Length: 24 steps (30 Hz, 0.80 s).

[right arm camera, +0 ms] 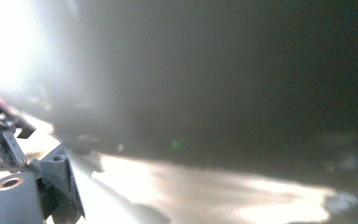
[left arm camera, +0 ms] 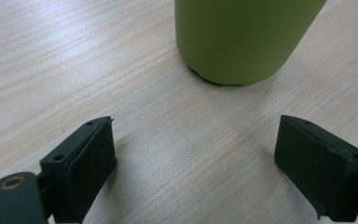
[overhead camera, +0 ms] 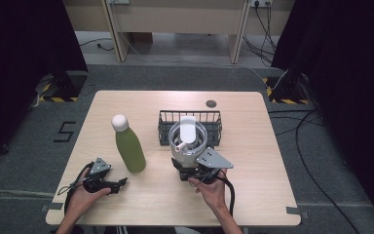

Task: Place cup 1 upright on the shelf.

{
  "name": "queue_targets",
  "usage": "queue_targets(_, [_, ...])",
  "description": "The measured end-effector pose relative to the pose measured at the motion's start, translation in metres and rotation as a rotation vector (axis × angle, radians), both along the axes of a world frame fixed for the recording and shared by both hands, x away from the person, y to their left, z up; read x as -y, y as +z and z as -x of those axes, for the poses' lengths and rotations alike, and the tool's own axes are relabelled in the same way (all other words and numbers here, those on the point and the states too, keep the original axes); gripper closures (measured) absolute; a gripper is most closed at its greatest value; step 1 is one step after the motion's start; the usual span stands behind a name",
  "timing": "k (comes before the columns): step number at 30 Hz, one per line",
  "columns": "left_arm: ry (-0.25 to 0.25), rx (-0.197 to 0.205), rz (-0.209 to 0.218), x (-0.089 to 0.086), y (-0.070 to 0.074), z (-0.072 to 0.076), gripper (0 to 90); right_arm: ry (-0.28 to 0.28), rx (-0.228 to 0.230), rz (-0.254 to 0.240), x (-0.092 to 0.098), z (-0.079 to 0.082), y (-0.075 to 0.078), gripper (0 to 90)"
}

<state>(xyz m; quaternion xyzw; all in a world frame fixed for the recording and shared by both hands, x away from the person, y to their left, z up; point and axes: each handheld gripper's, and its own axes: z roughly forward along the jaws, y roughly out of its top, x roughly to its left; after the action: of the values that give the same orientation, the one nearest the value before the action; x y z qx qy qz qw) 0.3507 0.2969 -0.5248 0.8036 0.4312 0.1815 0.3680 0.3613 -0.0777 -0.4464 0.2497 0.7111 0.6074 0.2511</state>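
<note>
**White cup held at the basket, green bottle standing free**

White and round, the cup (overhead camera: 187,139) sits at the near edge of the wire basket (overhead camera: 166,127), gripped from the person's side by the right tool (overhead camera: 191,165), whose jaws are closed against its lower body. The right gripper view is blurred by the cup's wall close up. The left tool (left arm camera: 193,163) rests on the wooden desk (overhead camera: 253,161) with its jaws wide apart and holding nothing, just short of the upright green bottle (left arm camera: 242,39).
</note>
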Motion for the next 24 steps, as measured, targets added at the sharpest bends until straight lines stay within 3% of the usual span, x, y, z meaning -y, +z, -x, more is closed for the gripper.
queue_targets(15, [0.000,0.000,-0.001,0.000,0.000,0.000,11.5,-0.055,0.014,-0.012,0.012,-0.014,0.028,10.4])
queue_targets(24, [0.000,0.000,0.000,0.000,0.000,0.000,11.5,-0.086,0.018,-0.006,0.020,-0.031,0.045,10.4])
